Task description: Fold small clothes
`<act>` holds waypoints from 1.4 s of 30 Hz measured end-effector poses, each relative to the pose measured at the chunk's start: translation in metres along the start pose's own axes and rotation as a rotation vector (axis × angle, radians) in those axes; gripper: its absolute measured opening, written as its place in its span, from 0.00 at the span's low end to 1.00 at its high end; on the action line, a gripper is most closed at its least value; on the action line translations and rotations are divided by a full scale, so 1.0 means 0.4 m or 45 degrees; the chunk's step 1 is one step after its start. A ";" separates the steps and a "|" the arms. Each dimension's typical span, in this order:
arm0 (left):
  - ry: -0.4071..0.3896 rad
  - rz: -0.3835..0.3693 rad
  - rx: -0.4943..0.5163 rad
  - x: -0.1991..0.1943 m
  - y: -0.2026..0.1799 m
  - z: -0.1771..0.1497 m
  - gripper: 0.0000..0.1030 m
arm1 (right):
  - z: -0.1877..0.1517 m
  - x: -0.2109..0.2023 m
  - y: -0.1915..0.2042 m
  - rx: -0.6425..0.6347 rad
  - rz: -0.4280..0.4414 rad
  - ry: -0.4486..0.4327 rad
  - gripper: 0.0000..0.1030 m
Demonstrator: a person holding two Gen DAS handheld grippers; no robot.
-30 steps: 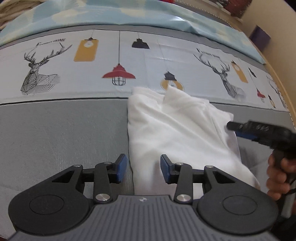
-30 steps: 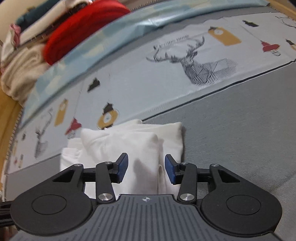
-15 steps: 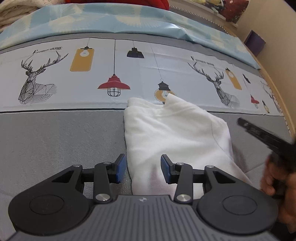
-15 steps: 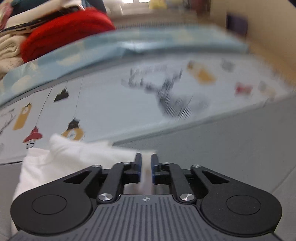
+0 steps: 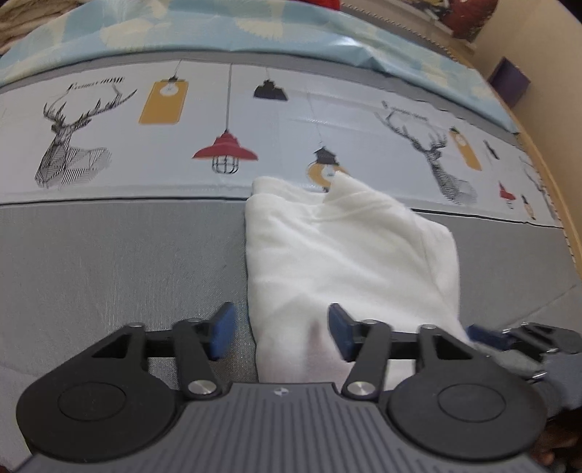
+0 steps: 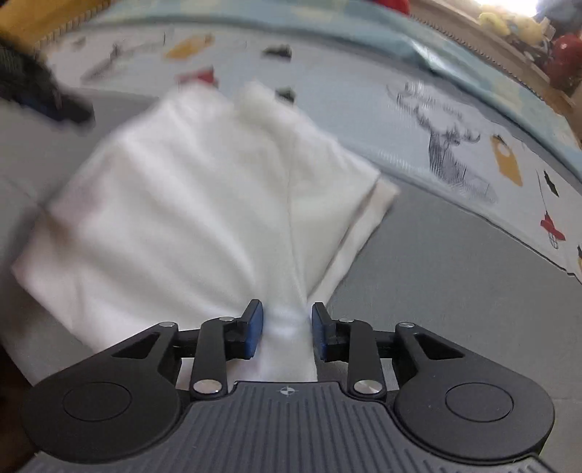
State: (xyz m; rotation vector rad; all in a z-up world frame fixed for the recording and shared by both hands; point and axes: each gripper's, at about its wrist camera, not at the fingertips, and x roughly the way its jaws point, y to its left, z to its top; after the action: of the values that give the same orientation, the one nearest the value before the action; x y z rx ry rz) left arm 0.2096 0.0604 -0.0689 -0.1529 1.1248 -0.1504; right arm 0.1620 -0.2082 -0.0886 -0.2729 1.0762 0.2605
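Note:
A small white garment [image 5: 342, 254] lies folded on the grey mat [image 5: 109, 262]. My left gripper [image 5: 278, 336] is open and straddles the garment's near left edge, low over the mat. My right gripper [image 6: 285, 329] is partly closed around a bunched near edge of the white garment [image 6: 203, 203], with cloth pulled taut between its blue pads [image 6: 253, 327]. The right gripper also shows in the left wrist view [image 5: 523, 340] at the garment's near right corner. The left gripper shows blurred at the top left of the right wrist view [image 6: 40, 94].
A printed cloth with deer and lamps [image 5: 225, 120] runs behind the garment. A light blue sheet [image 5: 254, 25] lies beyond it. A wooden edge [image 5: 556, 182] borders the right side. A purple box [image 5: 509, 82] stands at the far right.
My right gripper swung around to the garment's near right corner and now holds bunched cloth between its pads. My left gripper stayed open and edged nearer the garment's near left edge.

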 end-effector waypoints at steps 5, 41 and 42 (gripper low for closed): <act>0.034 0.026 -0.098 0.062 0.023 0.002 0.81 | 0.027 -0.037 -0.105 0.383 0.019 -0.166 0.78; -0.025 -0.029 -0.160 0.113 0.133 0.073 0.49 | 0.210 0.078 -0.009 0.578 0.065 -0.333 0.57; 0.007 0.020 -0.118 0.128 0.125 0.061 0.50 | 0.206 0.090 -0.010 0.562 0.058 -0.292 0.59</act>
State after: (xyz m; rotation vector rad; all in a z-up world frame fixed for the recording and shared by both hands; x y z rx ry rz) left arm 0.2556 0.1005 -0.1137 -0.2266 1.1390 -0.0849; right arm 0.2476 -0.1811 -0.0834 0.1744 0.8858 0.0867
